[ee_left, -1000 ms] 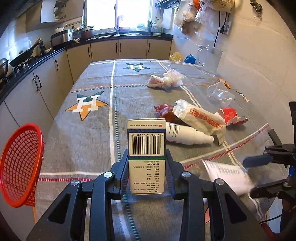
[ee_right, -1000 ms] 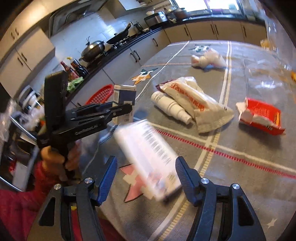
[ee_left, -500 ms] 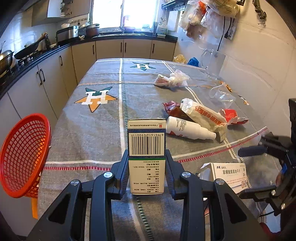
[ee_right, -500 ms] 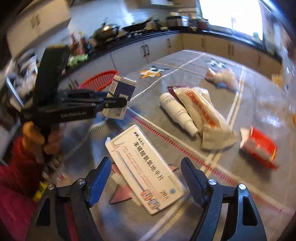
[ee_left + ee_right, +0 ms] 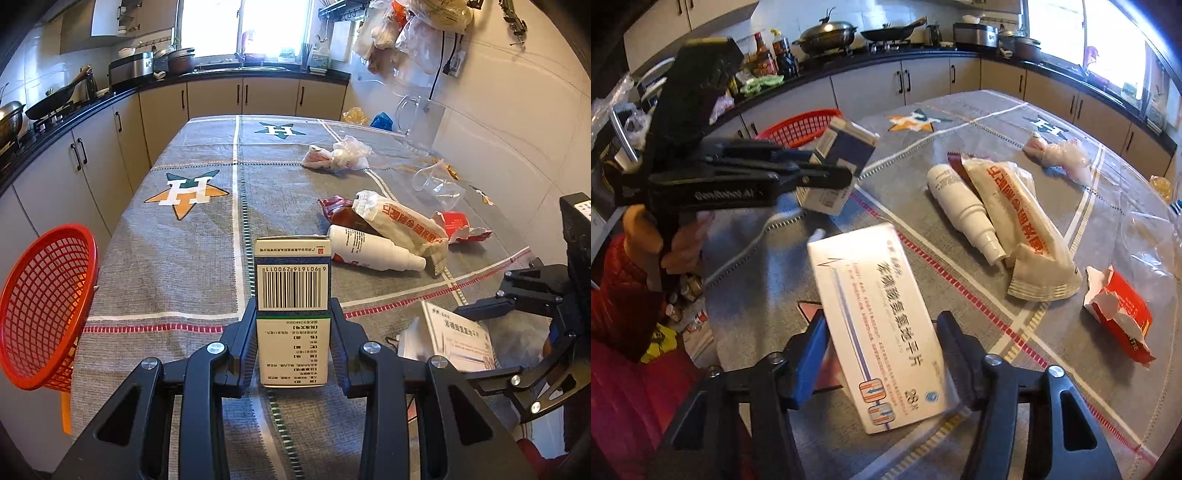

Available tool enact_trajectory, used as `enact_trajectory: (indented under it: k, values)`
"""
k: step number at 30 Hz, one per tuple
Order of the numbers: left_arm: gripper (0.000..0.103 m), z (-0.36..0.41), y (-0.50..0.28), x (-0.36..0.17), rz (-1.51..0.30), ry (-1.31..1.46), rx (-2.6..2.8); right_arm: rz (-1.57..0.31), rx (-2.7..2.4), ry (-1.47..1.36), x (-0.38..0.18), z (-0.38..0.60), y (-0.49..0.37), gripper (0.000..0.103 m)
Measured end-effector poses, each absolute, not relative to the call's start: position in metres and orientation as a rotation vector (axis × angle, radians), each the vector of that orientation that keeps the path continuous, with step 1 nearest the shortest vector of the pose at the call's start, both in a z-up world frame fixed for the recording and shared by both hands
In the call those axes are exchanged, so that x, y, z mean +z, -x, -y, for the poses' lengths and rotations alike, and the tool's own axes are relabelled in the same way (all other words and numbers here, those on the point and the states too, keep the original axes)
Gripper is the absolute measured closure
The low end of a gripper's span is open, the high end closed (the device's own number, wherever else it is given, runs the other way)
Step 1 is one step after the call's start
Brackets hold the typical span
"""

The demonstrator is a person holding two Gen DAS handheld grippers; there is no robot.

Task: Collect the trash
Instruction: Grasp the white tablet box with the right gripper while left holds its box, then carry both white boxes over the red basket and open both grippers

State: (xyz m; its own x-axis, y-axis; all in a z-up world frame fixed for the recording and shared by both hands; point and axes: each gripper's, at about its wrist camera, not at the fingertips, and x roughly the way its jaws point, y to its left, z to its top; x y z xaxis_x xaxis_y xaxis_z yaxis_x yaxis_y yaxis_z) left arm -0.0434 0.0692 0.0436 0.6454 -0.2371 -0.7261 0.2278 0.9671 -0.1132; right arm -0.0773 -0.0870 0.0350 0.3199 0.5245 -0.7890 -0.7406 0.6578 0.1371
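My left gripper (image 5: 293, 308) is shut on an upright blue-and-white barcoded carton (image 5: 291, 280), held above the table's near edge. In the right wrist view the same carton (image 5: 846, 147) sticks out of the left gripper (image 5: 842, 173), which a hand holds. My right gripper (image 5: 882, 321) is closing on a flat white medicine box (image 5: 879, 314) that lies on the grey tablecloth. Its pads meet the box's two long edges. From the left wrist view that box (image 5: 458, 339) sits between the right gripper's (image 5: 465, 343) fingers at lower right.
A red mesh basket (image 5: 44, 302) hangs off the table's left edge. On the cloth lie a white spray bottle (image 5: 369, 251), a white printed bag (image 5: 399, 221), a torn red packet (image 5: 458, 225), crumpled plastic (image 5: 340, 155) and a clear cup (image 5: 436, 184). Kitchen counters line the left and far sides.
The white box, blurred in motion a second ago, came to rest on the cloth between wide jaws. The right jaws have since narrowed onto it. The left gripper and its carton stayed put.
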Motion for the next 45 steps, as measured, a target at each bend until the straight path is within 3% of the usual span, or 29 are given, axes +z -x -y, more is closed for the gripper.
enact_trajectory:
  k: [19,45]
  values:
    - [0.070,-0.066,0.050,0.054,-0.801,0.025,-0.263,-0.839,0.653,-0.160,0.069,0.118,0.064,0.044]
    - [0.070,-0.078,0.055,0.061,-0.776,0.047,-0.241,-0.857,0.684,-0.180,0.070,0.085,0.056,0.044]
